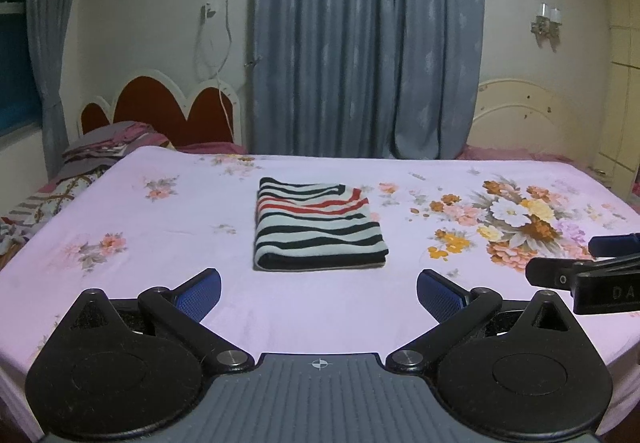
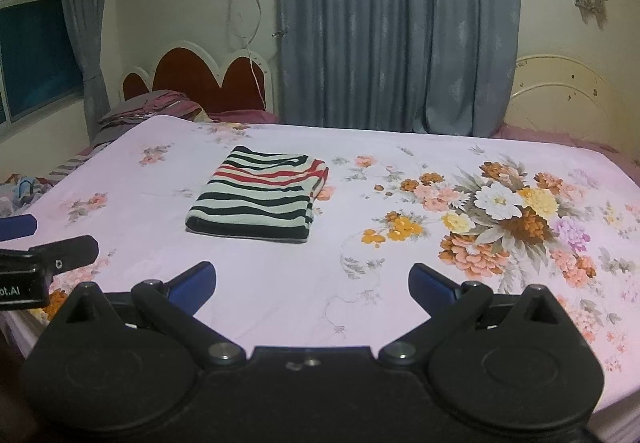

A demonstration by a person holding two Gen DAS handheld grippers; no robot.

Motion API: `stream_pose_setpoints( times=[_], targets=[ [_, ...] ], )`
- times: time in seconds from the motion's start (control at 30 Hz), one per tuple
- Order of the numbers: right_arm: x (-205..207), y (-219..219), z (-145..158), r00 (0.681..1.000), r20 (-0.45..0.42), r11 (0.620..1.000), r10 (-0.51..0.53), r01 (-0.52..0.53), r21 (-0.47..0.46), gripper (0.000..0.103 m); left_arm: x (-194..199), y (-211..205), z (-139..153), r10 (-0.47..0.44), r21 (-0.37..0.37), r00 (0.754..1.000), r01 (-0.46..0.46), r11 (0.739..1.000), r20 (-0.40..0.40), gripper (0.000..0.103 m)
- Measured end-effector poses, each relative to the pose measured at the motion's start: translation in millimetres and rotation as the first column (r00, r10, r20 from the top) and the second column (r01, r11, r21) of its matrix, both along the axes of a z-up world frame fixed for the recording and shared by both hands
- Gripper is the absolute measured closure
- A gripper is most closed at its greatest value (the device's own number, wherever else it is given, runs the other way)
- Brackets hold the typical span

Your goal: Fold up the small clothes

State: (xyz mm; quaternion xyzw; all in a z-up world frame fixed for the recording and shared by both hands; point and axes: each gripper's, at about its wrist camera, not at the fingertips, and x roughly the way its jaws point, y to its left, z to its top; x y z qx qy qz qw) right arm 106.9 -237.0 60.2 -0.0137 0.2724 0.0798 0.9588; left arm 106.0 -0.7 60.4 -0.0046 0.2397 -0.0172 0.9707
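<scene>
A striped garment (image 1: 318, 229), black, white and red, lies folded into a neat rectangle on the pink floral bedsheet (image 1: 160, 283). My left gripper (image 1: 319, 295) hovers just in front of it, open, nothing between its blue pads. In the right wrist view the same folded garment (image 2: 260, 195) lies ahead and to the left of my right gripper (image 2: 312, 285), which is also open and holds nothing. Each gripper shows in the other's view: the right gripper (image 1: 588, 271) at the right edge, the left gripper (image 2: 44, 247) at the left edge.
A large flower print (image 2: 508, 211) covers the sheet to the right of the garment. Rumpled bedding and pillows (image 1: 100, 151) lie at the far left by a red headboard (image 1: 160, 107). Grey curtains (image 1: 368, 43) hang behind the bed.
</scene>
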Motion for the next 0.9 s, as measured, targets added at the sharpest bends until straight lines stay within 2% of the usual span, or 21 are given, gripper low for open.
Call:
stream_pose_setpoints(
  times=[0.37, 0.9],
  targets=[
    [-11, 11, 10, 1.000, 0.030, 1.000, 0.009, -0.008, -0.017, 0.001, -9, 3, 4, 0.000, -0.019, 1.000, 0.001, 1.000, 0.019, 0.000],
    [-9, 11, 11, 0.999, 0.034, 1.000, 0.012, -0.011, -0.023, 0.001, -7, 3, 2, 0.012, -0.033, 1.000, -0.011, 0.999, 0.020, 0.000]
  ],
)
